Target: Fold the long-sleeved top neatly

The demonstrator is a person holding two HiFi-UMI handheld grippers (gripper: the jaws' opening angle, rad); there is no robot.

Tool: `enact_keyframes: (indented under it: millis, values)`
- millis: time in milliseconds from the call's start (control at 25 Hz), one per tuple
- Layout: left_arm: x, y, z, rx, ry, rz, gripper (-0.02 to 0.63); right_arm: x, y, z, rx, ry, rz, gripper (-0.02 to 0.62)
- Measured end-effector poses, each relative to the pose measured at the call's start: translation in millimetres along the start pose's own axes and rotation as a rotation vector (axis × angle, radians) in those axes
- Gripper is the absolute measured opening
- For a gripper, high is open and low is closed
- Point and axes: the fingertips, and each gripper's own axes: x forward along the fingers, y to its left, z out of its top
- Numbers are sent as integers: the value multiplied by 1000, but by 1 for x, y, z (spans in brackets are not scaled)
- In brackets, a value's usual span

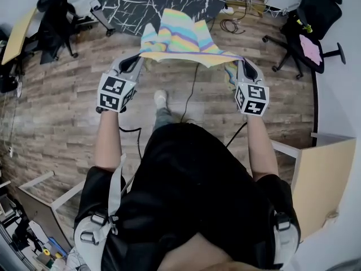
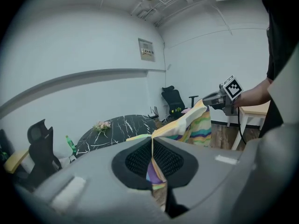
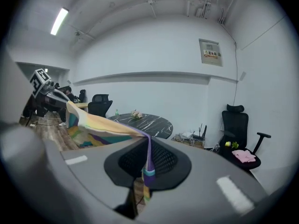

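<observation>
The rainbow-striped long-sleeved top [image 1: 181, 38] hangs stretched in the air between both grippers, its far part draped towards the black marble table [image 1: 141, 1]. My left gripper [image 1: 142, 56] is shut on the top's left edge, and the cloth [image 2: 156, 176] runs pinched between its jaws. My right gripper [image 1: 239, 61] is shut on the right edge, where a striped fold [image 3: 145, 169] sits clamped in its jaws. Each gripper view shows the other gripper [image 2: 219, 98] [image 3: 49, 94] across the taut cloth. Both are held above the wooden floor.
The round black marble table [image 2: 119, 129] carries flowers [image 2: 102, 125] and a green bottle [image 2: 70, 144]. Black office chairs [image 1: 56, 16] [image 1: 310, 21] stand at left and right, one holding a pink cloth [image 1: 310, 48]. Cables [image 1: 192, 89] lie on the floor. A light wooden desk [image 1: 324, 179] stands at right.
</observation>
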Motion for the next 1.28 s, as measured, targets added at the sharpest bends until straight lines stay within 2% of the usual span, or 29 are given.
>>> enact_keyframes:
  millis: [320, 600, 880, 1280]
  values:
    - [-41, 10, 25, 82, -43, 88, 14, -14, 12, 37, -70, -99, 45, 14]
    - [-53, 10, 31, 124, -35, 78, 14, -11, 13, 65, -60, -148, 47, 14]
    - [-60, 21, 29, 147, -16, 83, 15, -6, 17, 77, -102, -164, 62, 14]
    - [-26, 85, 37, 157, -11, 81, 15, 60, 26, 96, -129, -148, 60, 14]
